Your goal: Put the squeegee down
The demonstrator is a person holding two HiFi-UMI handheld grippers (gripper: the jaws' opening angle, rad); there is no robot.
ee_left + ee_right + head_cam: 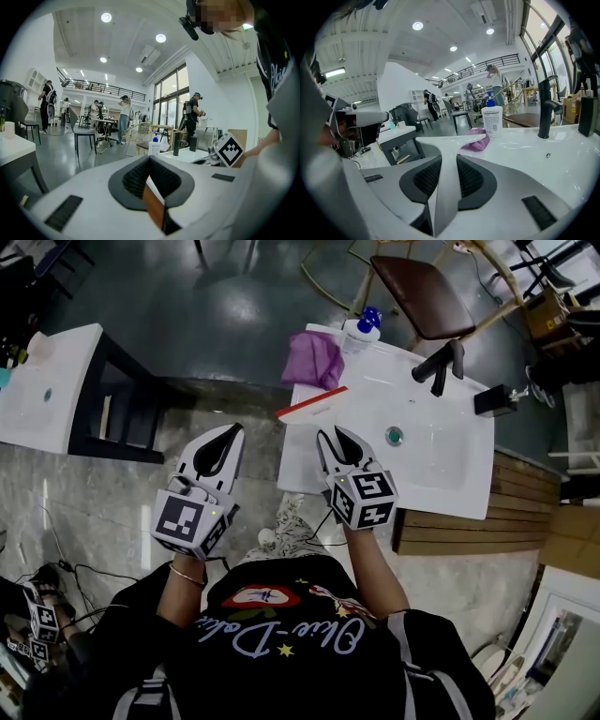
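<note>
While the bottle (491, 121) label is showing print too small to read, right gripper (333, 435) clamping the squeegee (312, 404) by its white handle, blade sitting over the near-left corner of the sink (450, 474) near the purple cloth (314, 359), left gripper (232, 432) hanging off to the left, jaws together, empty.

I read this as a big open test lab or demo hall, not a home. What shows it: high ceiling w/ round spotlights (106, 17), mezzanine railing (93, 85), tall windows (168, 101), polished grey floor (225, 315). A white washbasin tabletop (450, 488) w/ black tap (439, 362) stands free on the open floor, wooden planks (525, 502) beside it. A 2nd white basin unit (47, 399) sits nearby. Several ppl (124, 115) stand at other stations. Loose cables (84, 573) lie on the floor. The left hand-held gripper (232, 432) & right hand-held gripper (331, 434) carry square-marker cubes, i.e. recording kit.
</note>
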